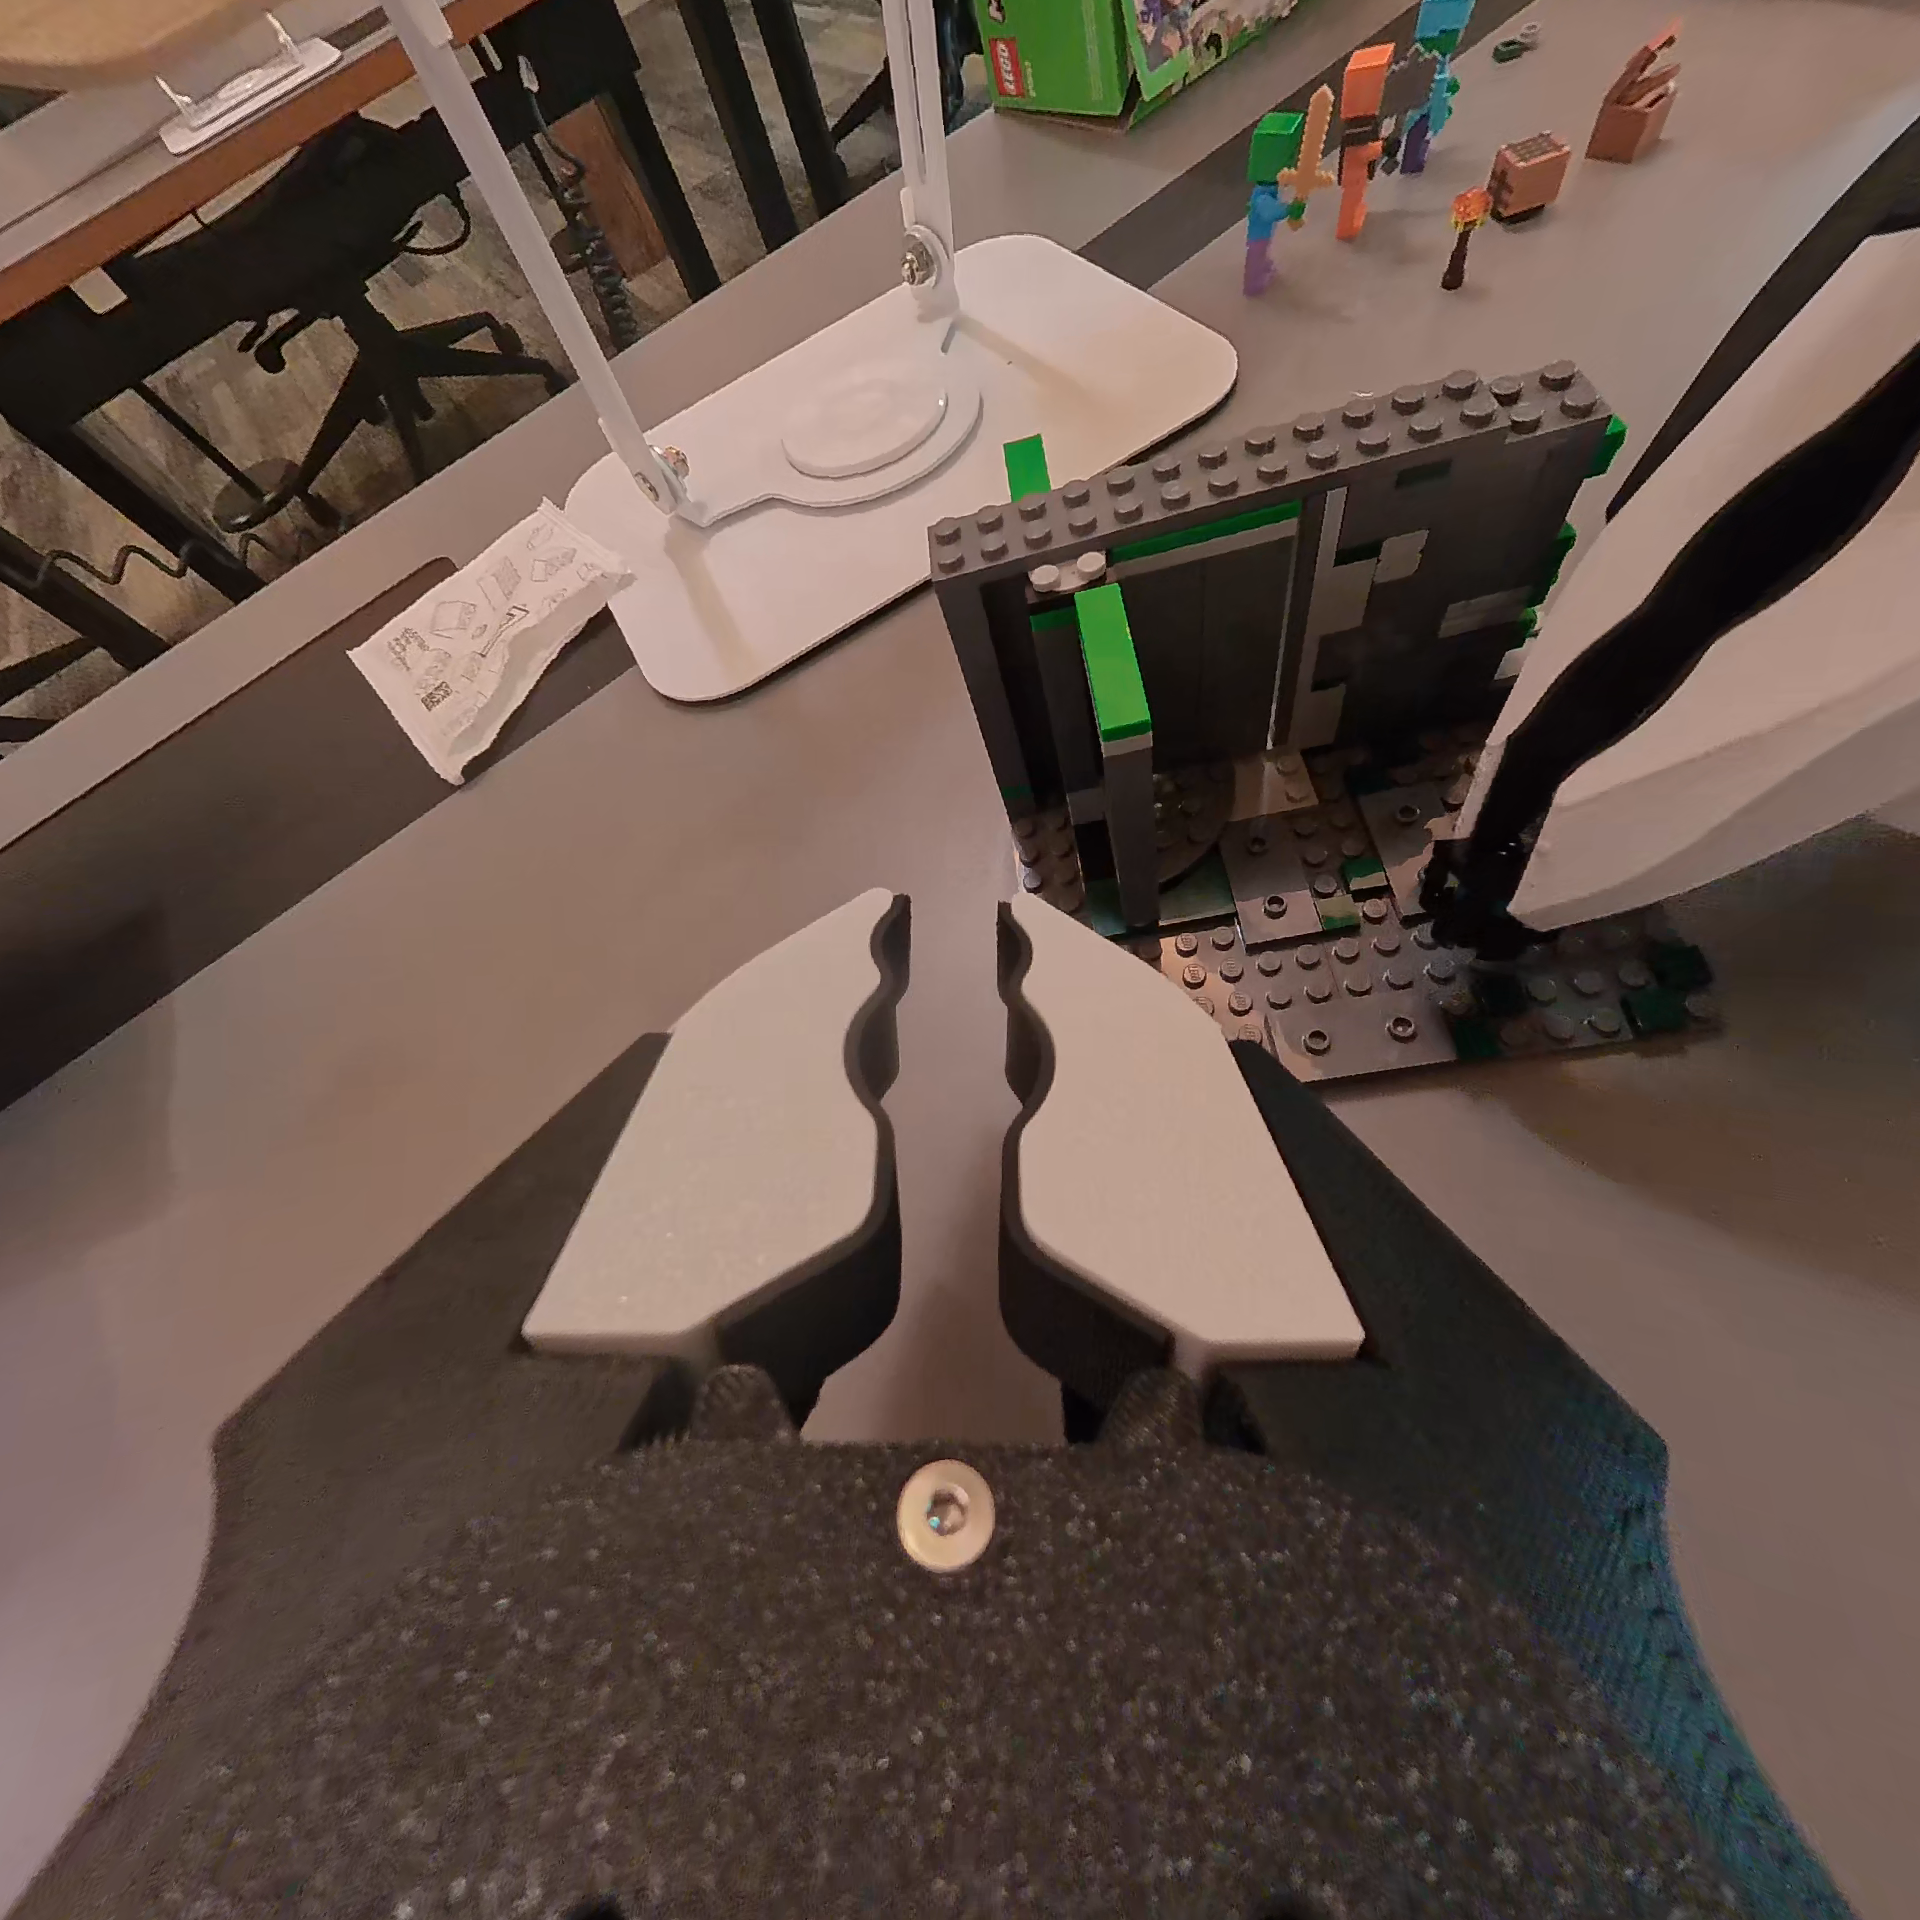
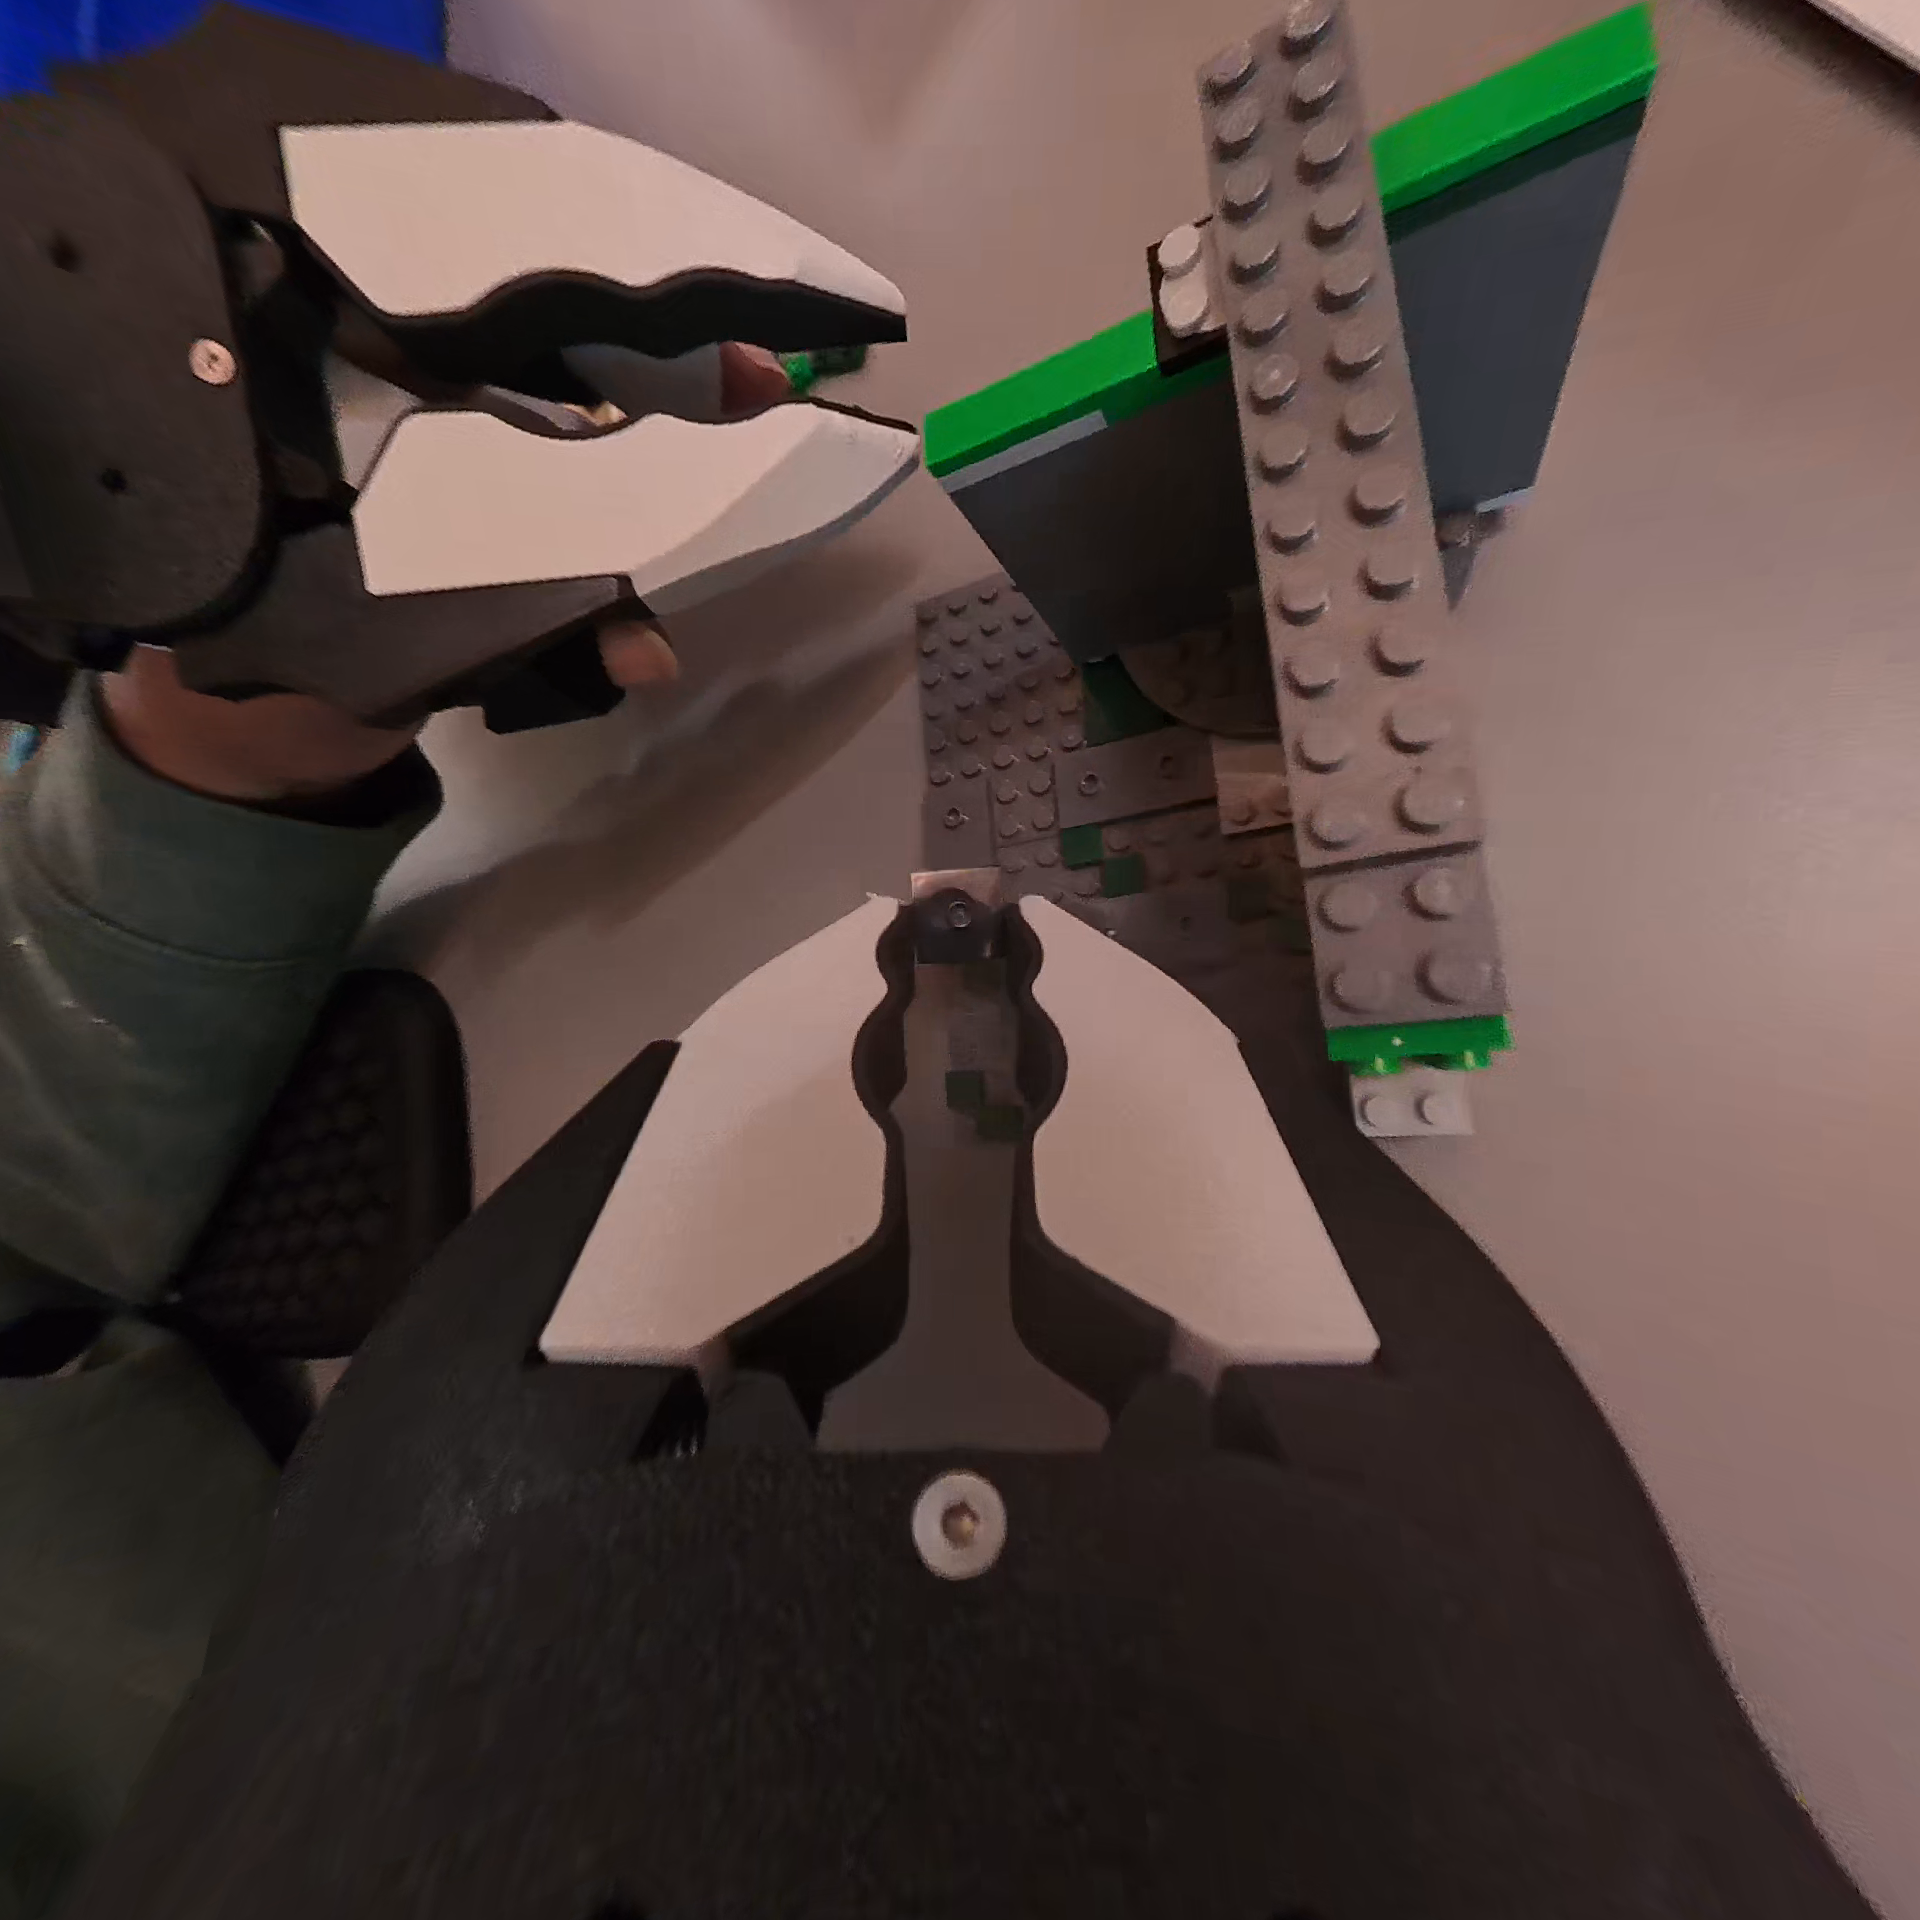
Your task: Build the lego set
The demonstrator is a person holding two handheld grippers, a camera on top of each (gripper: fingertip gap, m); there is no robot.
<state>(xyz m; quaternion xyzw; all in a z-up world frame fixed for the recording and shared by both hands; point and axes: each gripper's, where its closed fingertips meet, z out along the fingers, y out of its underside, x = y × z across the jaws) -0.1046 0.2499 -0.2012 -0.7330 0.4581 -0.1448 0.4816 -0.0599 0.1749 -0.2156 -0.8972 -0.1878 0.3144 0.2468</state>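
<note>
The grey and green lego build (image 1: 1278, 644) stands on its studded dark baseplate (image 1: 1340, 997), right of centre in the left wrist view. A long grey studded beam (image 2: 1340, 540) tops its wall. My left gripper (image 1: 951, 920) is open and empty, hovering over the table just left of the baseplate; it also shows in the right wrist view (image 2: 909, 379). My right gripper (image 2: 956, 909) is shut on a small dark grey piece with one stud (image 2: 956, 928), held low over the baseplate's edge (image 2: 977, 707). In the left wrist view its tips (image 1: 1475, 925) reach down to the plate's right side.
A white lamp base (image 1: 935, 468) and a crumpled paper parts bag (image 1: 488, 634) lie behind left. Minifigures (image 1: 1351, 177), small brown builds (image 1: 1631, 114) and a green box (image 1: 1060, 52) stand at the far side. A hand in a green sleeve (image 2: 156, 935) holds the left gripper. There is about 9 cm between the tips of the two grippers.
</note>
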